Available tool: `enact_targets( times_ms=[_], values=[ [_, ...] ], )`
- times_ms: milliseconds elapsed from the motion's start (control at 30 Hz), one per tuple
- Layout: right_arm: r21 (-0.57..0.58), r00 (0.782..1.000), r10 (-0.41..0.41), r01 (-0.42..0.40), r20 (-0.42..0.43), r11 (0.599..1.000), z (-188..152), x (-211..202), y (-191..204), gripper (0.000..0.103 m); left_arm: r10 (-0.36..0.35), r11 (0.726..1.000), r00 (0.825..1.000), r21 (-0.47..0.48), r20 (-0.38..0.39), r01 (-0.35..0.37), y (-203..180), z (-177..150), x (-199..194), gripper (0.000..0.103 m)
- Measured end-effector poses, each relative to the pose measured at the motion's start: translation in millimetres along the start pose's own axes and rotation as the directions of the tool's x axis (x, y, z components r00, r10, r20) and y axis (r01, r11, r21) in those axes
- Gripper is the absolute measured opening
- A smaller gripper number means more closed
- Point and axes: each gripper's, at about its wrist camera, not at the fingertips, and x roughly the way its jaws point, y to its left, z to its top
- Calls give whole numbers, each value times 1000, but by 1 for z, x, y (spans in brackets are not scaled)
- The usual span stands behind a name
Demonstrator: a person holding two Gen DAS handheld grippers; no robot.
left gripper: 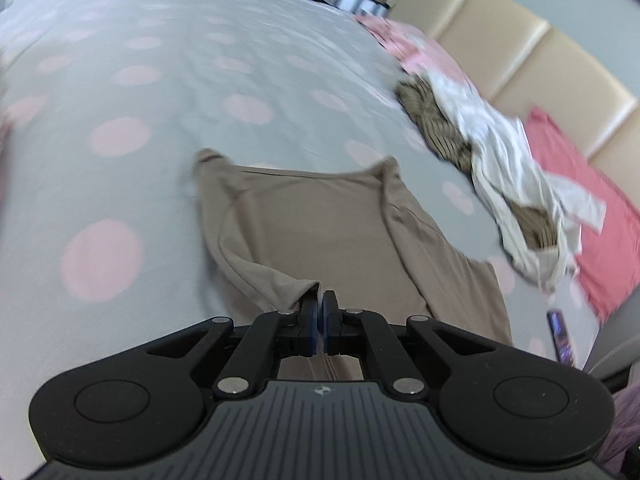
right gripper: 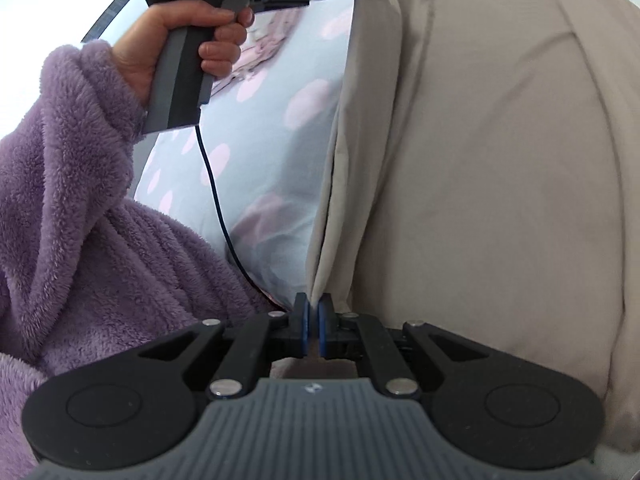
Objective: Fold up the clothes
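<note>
We've got one beige shirt (left gripper: 312, 220) on the polka-dot bed (left gripper: 120, 80), our two grippers, left (left gripper: 319, 320) and right (right gripper: 314, 322), each pinched on its fabric. One clothes pile (left gripper: 500, 160) beside the padded headboard (left gripper: 520, 48).

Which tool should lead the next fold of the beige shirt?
Probably left. The left tool is shut on the beige shirt with its panel spread ahead; the right tool, also shut on it, sees only cloth.

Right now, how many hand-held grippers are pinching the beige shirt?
2: the left hand-held gripper grips its near edge; the right hand-held gripper pinches a fold of the beige shirt.
</note>
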Motion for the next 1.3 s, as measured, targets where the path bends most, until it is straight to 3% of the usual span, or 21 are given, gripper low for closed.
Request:
enact_targets(
  times_ms=[267,567,633,667,700,733,867,1000,1067,1200,1300],
  values=[
    [138,999,-44,47,-21,989,-20,-1,-22,5,44,991,993,132,-106,-30,-41,2,54,1],
    [222,995,-72,87,-75,971,-39,13,-31,5,43,987,984,159,-175,-15,-54,-4,92,1],
    [230,994,-69,86,-81,969,-41,12,-34,5,21,990,984,140,-177,4,-53,-3,92,7],
    [234,994,-67,85,-83,969,-42,12,-34,5,4,992,985,126,-175,19,-52,-2,91,17],
    [232,994,-68,86,-87,969,-41,11,-34,5,-19,993,986,108,-169,38,-51,0,87,26],
    [226,993,-71,90,-92,970,-39,10,-34,6,-35,995,987,90,-156,49,-49,2,82,28],
    [156,986,-144,156,-86,975,-37,-1,-22,12,-41,998,993,48,-106,47,-38,14,60,29],
    [52,969,-245,246,-17,968,-29,-22,-5,15,-32,999,997,28,-68,34,-23,24,39,29],
    [17,959,-282,282,20,959,-23,-31,1,28,-60,998,996,25,-71,62,-21,24,36,29],
    [8,963,-266,266,39,964,-6,-56,-19,31,-78,994,993,63,-92,84,-29,19,45,30],
    [-8,963,-270,270,-2,963,-9,-46,-18,42,-79,992,991,93,-110,89,-38,15,55,30]
  ],
)
